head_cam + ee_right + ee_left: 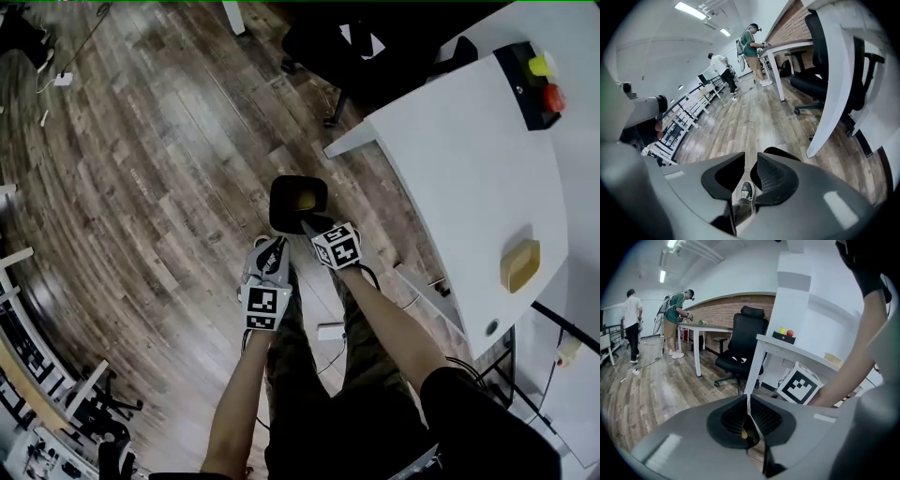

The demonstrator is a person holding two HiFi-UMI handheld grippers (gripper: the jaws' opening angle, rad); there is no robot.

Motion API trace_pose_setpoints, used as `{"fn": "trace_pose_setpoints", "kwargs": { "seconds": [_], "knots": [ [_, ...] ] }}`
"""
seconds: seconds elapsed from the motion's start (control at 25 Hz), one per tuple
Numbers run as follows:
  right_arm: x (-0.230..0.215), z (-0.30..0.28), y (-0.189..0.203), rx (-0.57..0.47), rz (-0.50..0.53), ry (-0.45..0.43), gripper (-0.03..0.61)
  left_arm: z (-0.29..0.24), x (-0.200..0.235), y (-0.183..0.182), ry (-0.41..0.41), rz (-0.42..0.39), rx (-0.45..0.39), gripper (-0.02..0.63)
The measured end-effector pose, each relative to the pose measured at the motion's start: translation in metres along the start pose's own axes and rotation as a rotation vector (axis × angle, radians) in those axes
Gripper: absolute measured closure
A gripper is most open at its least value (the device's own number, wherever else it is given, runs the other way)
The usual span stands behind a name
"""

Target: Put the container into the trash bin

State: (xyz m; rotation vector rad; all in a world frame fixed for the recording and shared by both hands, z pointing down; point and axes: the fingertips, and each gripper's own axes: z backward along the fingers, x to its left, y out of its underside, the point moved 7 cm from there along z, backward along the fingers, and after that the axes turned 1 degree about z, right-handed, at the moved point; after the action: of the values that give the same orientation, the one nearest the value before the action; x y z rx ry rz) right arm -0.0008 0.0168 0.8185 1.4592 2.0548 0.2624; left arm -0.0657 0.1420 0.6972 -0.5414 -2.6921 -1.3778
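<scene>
Container [305, 199] lies in the bin [281, 216].
Your right gripper [309, 228], jaws slightly spread and empty, hangs just short of it; your left gripper [272, 255], pressed together, sits just behind.

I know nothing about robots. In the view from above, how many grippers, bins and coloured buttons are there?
Grippers: 2, the left gripper and the right gripper
Bins: 1, the bin on the floor
Buttons: 2, the yellow button and the red button
Total: 5
</scene>
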Motion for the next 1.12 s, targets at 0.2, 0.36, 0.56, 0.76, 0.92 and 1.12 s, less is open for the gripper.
{"fn": "trace_pose_setpoints", "kwargs": {
  "seconds": [0.2, 0.36, 0.56, 0.76, 0.92, 1.12],
  "knots": [
    [0.032, 0.047, -0.031, -0.016, 0.121, -0.042, 0.482, 0.021, -0.009, -0.033, 0.027, -0.047, 0.006, 0.617],
    [0.066, 0.097, -0.071, -0.058, 0.198, -0.069, 0.482, 0.057, -0.013, -0.077, 0.032, -0.077, -0.020, 0.617],
    [0.099, 0.152, -0.107, -0.154, 0.232, -0.087, 0.482, 0.091, -0.027, -0.112, 0.013, -0.096, -0.061, 0.617],
    [0.133, 0.192, -0.132, -0.241, 0.282, -0.079, 0.486, 0.111, -0.032, -0.130, -0.004, -0.084, -0.092, 0.617],
    [0.143, 0.225, -0.150, -0.283, 0.317, -0.075, 0.491, 0.122, -0.037, -0.150, -0.021, -0.099, -0.120, 0.617],
    [0.148, 0.273, -0.165, -0.359, 0.328, -0.063, 0.501, 0.146, -0.049, -0.181, -0.023, -0.147, -0.194, 0.617]
  ]
}}
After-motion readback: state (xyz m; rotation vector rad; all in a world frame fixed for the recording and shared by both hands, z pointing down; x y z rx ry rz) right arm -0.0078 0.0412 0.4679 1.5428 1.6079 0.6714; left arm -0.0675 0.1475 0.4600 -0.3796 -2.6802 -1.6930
